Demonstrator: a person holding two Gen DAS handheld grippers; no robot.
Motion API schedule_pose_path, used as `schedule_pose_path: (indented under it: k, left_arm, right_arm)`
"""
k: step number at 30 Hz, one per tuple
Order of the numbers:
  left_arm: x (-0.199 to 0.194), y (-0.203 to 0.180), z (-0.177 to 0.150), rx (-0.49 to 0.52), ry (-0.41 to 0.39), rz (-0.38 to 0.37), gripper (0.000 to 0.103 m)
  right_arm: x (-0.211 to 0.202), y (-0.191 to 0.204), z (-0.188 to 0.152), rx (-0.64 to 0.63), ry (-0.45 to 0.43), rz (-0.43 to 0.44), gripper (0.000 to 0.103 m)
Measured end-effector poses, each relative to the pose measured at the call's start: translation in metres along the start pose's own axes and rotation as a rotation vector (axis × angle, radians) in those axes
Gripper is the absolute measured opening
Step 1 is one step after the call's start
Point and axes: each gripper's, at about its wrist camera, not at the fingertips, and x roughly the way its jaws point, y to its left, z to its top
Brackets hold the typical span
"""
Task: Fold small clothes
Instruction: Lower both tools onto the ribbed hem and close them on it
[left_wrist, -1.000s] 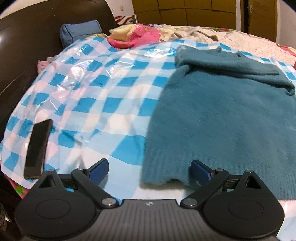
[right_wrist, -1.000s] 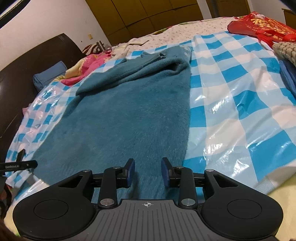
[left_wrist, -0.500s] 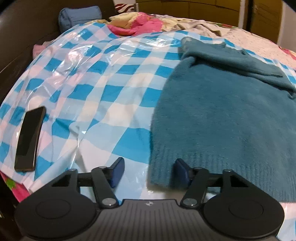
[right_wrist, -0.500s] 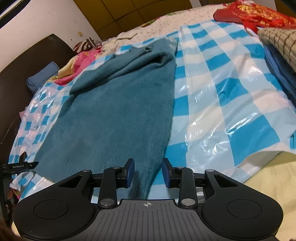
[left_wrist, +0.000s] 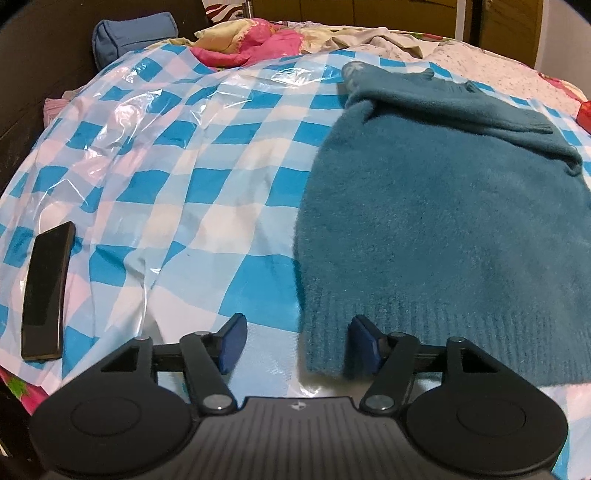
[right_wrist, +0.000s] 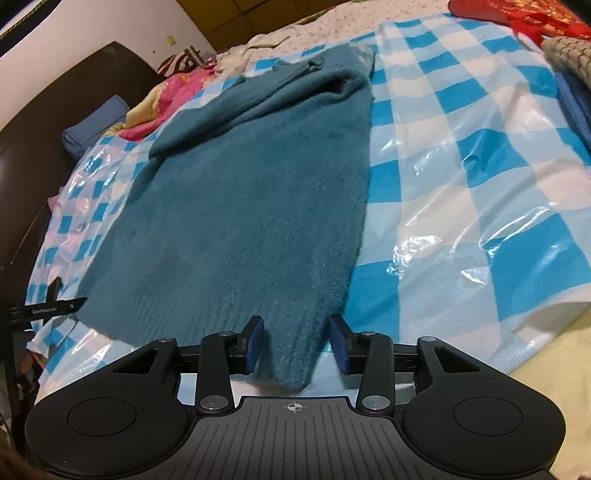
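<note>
I am working at the near hem of the teal sweater (left_wrist: 443, 229), which is lying flat on the blue-and-white checked plastic sheet (left_wrist: 192, 192) covering the bed, its sleeves already folded across the far end near the collar. I am bringing the left gripper (left_wrist: 297, 341) in at the hem's left corner: its fingers are standing apart and widening, with the ribbed corner sitting between them, the right finger (left_wrist: 364, 341) just against the knit and the left one over bare plastic. The right gripper (right_wrist: 297, 345) is lining up on the hem's right corner; its fingers are also apart and widening, the corner of fabric lying in the gap, neither pad pressing on it as far as I can tell.

I judge I am setting up the lengthwise fold, hem toward collar. The next move calls for sinking both sets of fingers lower so each takes the full ribbed edge, closing together, then lifting evenly. The slick plastic may ride up with the knit. A dark phone (left_wrist: 46, 291) is lying well to the left, clear of the fold.
</note>
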Motion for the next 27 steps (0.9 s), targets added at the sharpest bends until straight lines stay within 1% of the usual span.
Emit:
schedule_pose_path:
  k: [2, 4, 6, 8, 9, 14, 17, 19, 20, 21, 22, 24, 25, 26, 27]
  left_arm:
    - [-0.002, 0.001, -0.001, -0.008, -0.005, -0.004, 0.073]
    - [-0.006, 0.000, 0.000, -0.009, -0.008, -0.020, 0.069]
    - [-0.007, -0.001, -0.001, 0.001, -0.009, -0.033, 0.062]
    - [-0.006, -0.001, 0.000, -0.010, -0.004, -0.059, 0.057]
    - [-0.006, 0.001, 0.001, -0.022, 0.000, -0.071, 0.055]
    - [0.001, 0.009, 0.003, -0.082, 0.012, -0.113, 0.055]
    - [0.009, 0.014, 0.006, -0.123, 0.034, -0.131, 0.056]
    - [0.009, 0.011, 0.008, -0.111, 0.034, -0.122, 0.055]
    - [0.006, 0.007, 0.008, -0.089, 0.026, -0.115, 0.053]
    - [0.004, 0.005, 0.008, -0.072, 0.022, -0.115, 0.047]
    - [0.002, 0.003, 0.008, -0.060, 0.022, -0.117, 0.045]
    - [0.001, 0.000, 0.007, -0.048, 0.023, -0.120, 0.038]
    - [0.000, 0.001, 0.007, -0.051, 0.023, -0.126, 0.036]
    - [0.000, 0.002, 0.007, -0.059, 0.021, -0.137, 0.031]
    - [-0.001, 0.003, 0.008, -0.069, 0.023, -0.152, 0.027]
  right_arm:
    - [0.002, 0.000, 0.000, 0.004, 0.005, 0.001, 0.042]
    - [0.000, 0.000, 0.000, 0.009, 0.003, 0.009, 0.042]
    - [-0.002, -0.001, -0.001, 0.014, 0.004, 0.018, 0.041]
    - [-0.003, -0.002, -0.002, 0.017, 0.003, 0.023, 0.041]
    - [-0.003, -0.001, -0.001, 0.018, 0.004, 0.025, 0.041]
    - [-0.001, -0.004, -0.001, 0.046, 0.010, 0.048, 0.041]
    - [0.002, -0.005, -0.001, 0.063, 0.013, 0.055, 0.041]
    - [0.005, -0.004, 0.001, 0.064, 0.018, 0.058, 0.041]
    - [0.006, -0.004, 0.001, 0.062, 0.019, 0.058, 0.041]
    - [0.006, -0.003, 0.001, 0.060, 0.019, 0.057, 0.041]
    - [0.006, -0.003, 0.001, 0.059, 0.018, 0.057, 0.041]
    - [0.005, -0.004, 0.000, 0.066, 0.014, 0.060, 0.038]
    - [0.005, -0.005, 0.000, 0.075, 0.013, 0.058, 0.034]
    - [0.004, -0.007, 0.001, 0.086, 0.013, 0.057, 0.026]
    - [0.004, -0.008, 0.001, 0.096, 0.013, 0.056, 0.022]
